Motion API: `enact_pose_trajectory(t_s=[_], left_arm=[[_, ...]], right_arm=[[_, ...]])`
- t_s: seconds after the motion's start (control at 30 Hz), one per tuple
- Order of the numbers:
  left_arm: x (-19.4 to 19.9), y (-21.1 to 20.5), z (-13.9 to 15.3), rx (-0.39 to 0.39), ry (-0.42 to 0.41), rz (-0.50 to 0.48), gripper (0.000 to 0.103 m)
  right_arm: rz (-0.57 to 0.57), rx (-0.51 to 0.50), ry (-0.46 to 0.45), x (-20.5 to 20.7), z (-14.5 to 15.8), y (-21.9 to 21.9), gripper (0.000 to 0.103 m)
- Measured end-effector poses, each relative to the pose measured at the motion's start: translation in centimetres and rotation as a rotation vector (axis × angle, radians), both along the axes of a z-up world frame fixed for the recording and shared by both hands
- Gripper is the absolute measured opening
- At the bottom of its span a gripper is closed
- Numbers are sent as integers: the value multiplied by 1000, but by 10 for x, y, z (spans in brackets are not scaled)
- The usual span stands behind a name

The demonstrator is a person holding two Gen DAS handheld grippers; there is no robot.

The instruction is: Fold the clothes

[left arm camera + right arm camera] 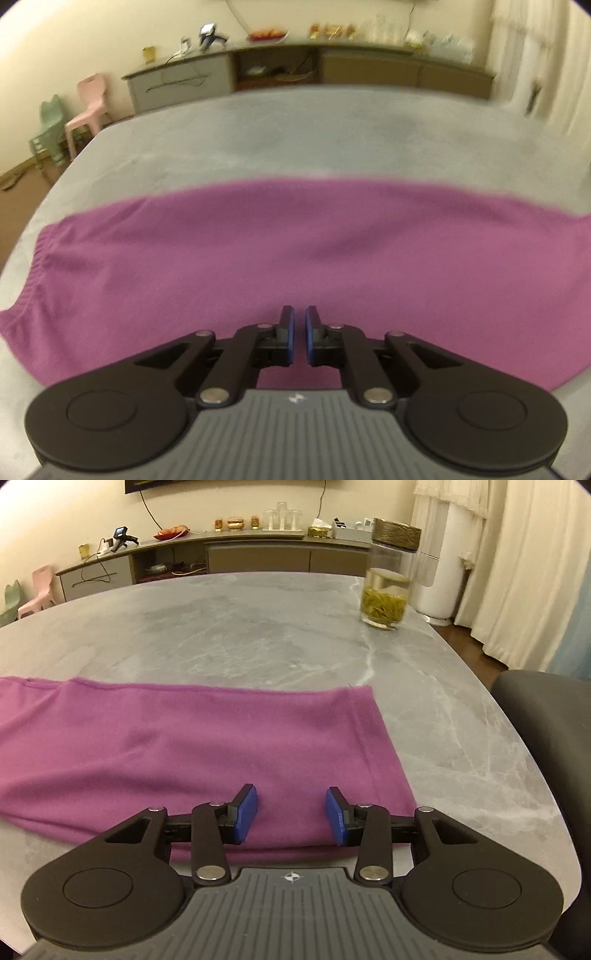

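Purple trousers (192,753) lie flat, lengthwise across the marble surface (258,635), apparently one leg over the other. Left tool (299,334) nearly closed, empty; right tool (291,814) open, empty. Crosswise folds remain.

The right gripper (291,814), jaws spread, hovers over purple trousers (184,753) (possibly touching) on a marble table (258,635).

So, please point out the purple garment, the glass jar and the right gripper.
purple garment (184,746): right wrist view, flat middle of the cloth.
glass jar (386,590): right wrist view, its clear wall.
right gripper (291,814): right wrist view, between fingertips.
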State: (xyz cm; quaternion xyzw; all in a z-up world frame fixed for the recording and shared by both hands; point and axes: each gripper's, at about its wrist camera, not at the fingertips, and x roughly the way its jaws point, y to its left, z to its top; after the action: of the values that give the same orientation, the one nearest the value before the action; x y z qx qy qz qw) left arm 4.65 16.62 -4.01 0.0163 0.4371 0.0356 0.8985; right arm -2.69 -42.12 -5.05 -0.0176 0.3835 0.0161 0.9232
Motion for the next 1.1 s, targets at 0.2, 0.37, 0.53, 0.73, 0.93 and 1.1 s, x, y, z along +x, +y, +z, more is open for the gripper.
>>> enact_pose_trajectory(t_s=[0.2, 0.37, 0.53, 0.73, 0.93, 1.1], left_arm=[[2, 37, 3, 18, 7, 92, 9], [-11, 74, 10, -20, -5, 210, 10], [-75, 155, 39, -191, -177, 461, 13], [-117, 220, 14, -450, -198, 651, 19], [-99, 224, -9, -573, -201, 635, 46], [-89, 226, -22, -538, -246, 638, 43]], right_arm=[[-15, -7, 23, -1, 2, -27, 48], [-3, -22, 25, 2, 1, -29, 48], [-108, -155, 43, 5, 12, -12, 48], [249, -156, -146, -10, 59, 172, 55], [792, -102, -214, -15, 68, 412, 80], [948, -18, -99, 28, 55, 543, 80]])
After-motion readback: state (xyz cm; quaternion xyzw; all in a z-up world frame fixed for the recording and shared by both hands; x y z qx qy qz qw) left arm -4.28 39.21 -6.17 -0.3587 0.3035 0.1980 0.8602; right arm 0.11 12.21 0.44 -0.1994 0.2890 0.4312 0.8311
